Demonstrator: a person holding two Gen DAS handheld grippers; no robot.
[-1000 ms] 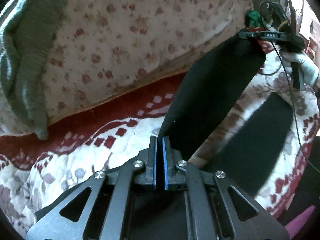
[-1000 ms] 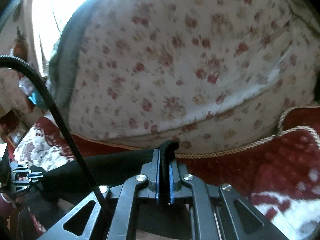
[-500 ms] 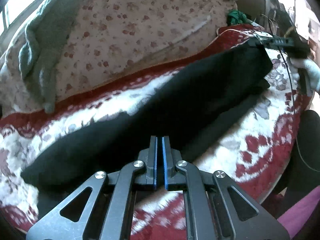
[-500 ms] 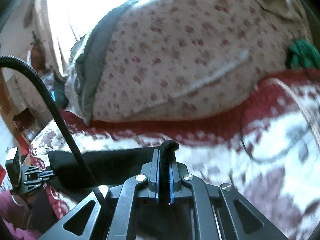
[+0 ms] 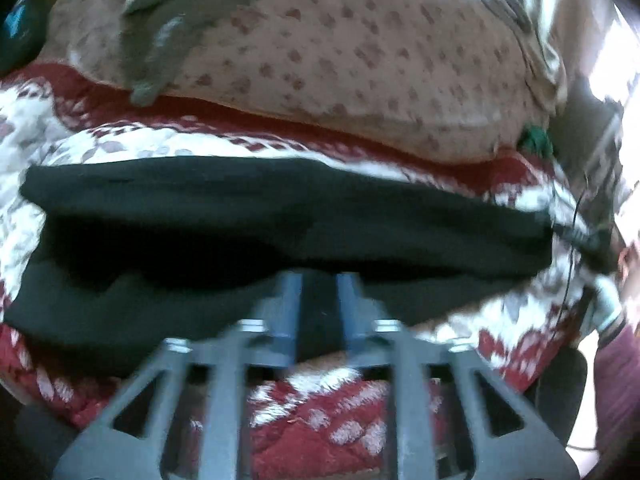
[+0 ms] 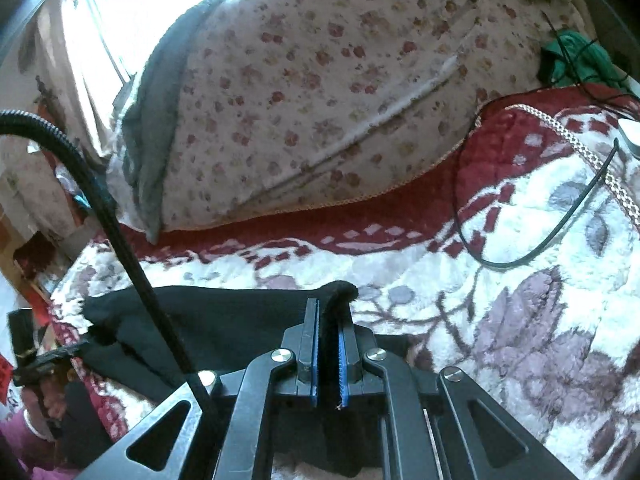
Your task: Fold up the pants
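The black pants (image 5: 280, 216) lie stretched across the red and white patterned blanket (image 5: 320, 412), doubled along their length. My left gripper (image 5: 319, 280) is slightly open, its fingers apart over the pants' near edge; the view is blurred. My right gripper (image 6: 329, 312) is shut on the other end of the pants (image 6: 224, 320), with black cloth pinched between the blue pads and poking out past the tips. The right gripper also shows at the far right of the left wrist view (image 5: 580, 238).
A large floral pillow or duvet (image 6: 320, 92) with a grey knit garment (image 6: 156, 128) draped on it lies behind the blanket. A black cable (image 6: 520, 256) loops on the blanket at right. A green item (image 6: 576, 56) sits at the back right. The bed's front edge is near.
The pants were lowered from a raised, hanging hold onto the blanket. My left gripper's fingers have parted and let go. My right gripper stays shut on the cloth and has come down.
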